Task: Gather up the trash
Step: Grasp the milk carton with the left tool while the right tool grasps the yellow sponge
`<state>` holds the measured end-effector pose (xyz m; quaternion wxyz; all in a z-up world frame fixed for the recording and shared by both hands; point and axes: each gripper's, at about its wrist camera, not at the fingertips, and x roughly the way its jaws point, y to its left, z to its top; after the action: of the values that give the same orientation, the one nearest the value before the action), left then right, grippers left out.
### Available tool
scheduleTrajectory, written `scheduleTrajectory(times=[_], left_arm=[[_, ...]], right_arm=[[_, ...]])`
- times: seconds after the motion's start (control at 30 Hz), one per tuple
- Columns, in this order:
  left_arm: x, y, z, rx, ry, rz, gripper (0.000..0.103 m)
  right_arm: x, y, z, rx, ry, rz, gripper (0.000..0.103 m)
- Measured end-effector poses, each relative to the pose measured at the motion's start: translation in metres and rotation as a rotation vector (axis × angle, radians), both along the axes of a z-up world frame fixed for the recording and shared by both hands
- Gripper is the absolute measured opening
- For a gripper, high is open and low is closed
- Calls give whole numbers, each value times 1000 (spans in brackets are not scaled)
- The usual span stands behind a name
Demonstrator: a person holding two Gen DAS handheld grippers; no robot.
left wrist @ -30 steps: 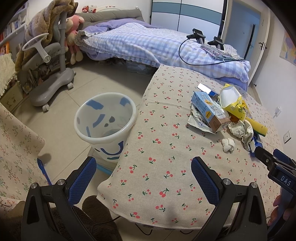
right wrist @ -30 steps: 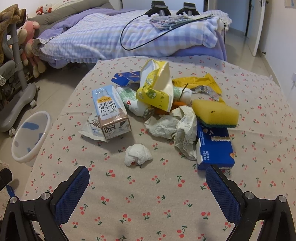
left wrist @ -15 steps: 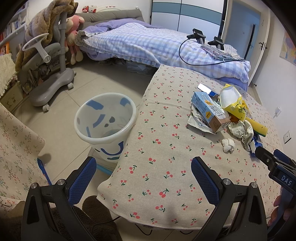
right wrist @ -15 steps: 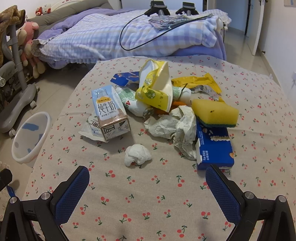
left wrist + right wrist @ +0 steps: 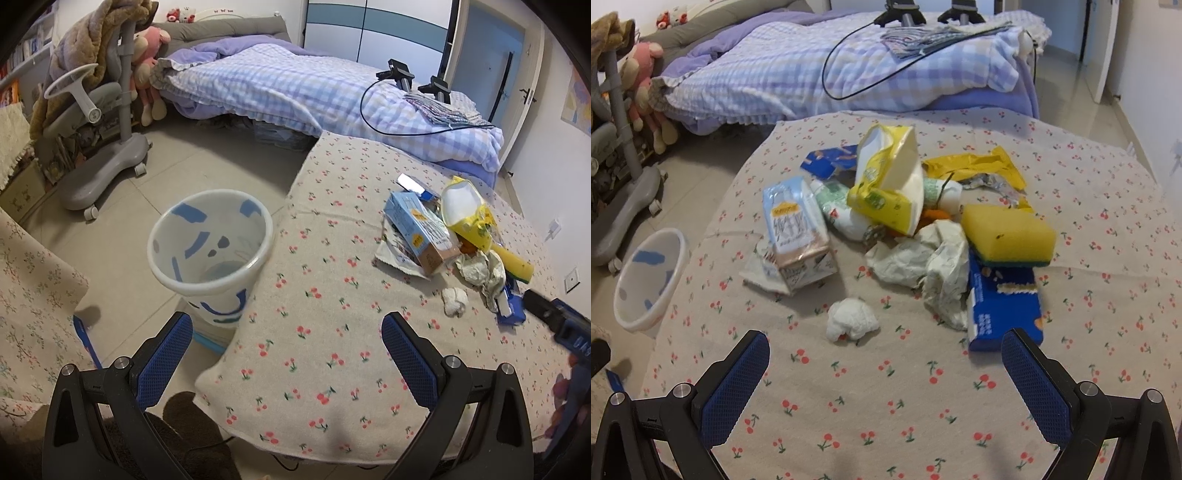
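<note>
A worktop covered in a cherry-print cloth is shown, with a heap of trash gathered at its middle. A crumpled white tissue lies nearest, just ahead of the right gripper, whose blue-padded jaws are spread wide and hold nothing. Behind the tissue, a milk carton lies to the left, crumpled paper at the centre, and a yellow sponge is stacked on a blue box to the right. A yellow bag rises at the far side. The left gripper is likewise released and empty, held over the worktop's near-left edge. A white wastebasket with blue markings stands on the floor, just beside that edge.
</note>
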<state>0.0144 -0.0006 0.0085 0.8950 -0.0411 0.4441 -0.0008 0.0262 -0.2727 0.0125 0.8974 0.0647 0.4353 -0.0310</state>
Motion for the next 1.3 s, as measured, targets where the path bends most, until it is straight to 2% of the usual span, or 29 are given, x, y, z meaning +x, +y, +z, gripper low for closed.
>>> scheduleTrajectory(times=[0.1, 0.27, 0.37, 0.43, 0.5, 0.57, 0.67, 0.77, 0.83, 0.97, 1.17, 1.3], left_arm=[[20, -2, 3, -10, 41, -16, 103], [69, -28, 8, -12, 135, -107, 103], [97, -51, 3, -16, 176, -151, 103], [110, -62, -2, -41, 191, -145, 103], [127, -76, -14, -107, 254, -147, 103], [140, -91, -21, -148, 277, -161, 103], [155, -117, -29, -158, 280, -177, 102], [165, -136, -36, -175, 287, -190, 97], [171, -145, -41, -162, 292, -195, 89], [181, -160, -51, -140, 307, -191, 82], [182, -168, -58, -129, 309, -226, 68], [181, -164, -57, -134, 290, -230, 66]], right_arm=[[12, -24, 8, 10, 11, -40, 103], [40, -75, 15, -12, 44, -129, 103], [56, -107, 11, 80, 89, -164, 103], [66, -122, 6, 112, 127, -188, 103], [75, -131, -1, 123, 163, -203, 103], [81, -135, -10, 122, 201, -214, 103], [93, -139, -20, 118, 229, -212, 103], [103, -139, -30, 115, 252, -204, 103], [109, -136, -36, 126, 267, -191, 103], [118, -128, -45, 134, 278, -170, 103], [125, -125, -54, 133, 299, -164, 87], [123, -126, -54, 133, 297, -163, 63]])
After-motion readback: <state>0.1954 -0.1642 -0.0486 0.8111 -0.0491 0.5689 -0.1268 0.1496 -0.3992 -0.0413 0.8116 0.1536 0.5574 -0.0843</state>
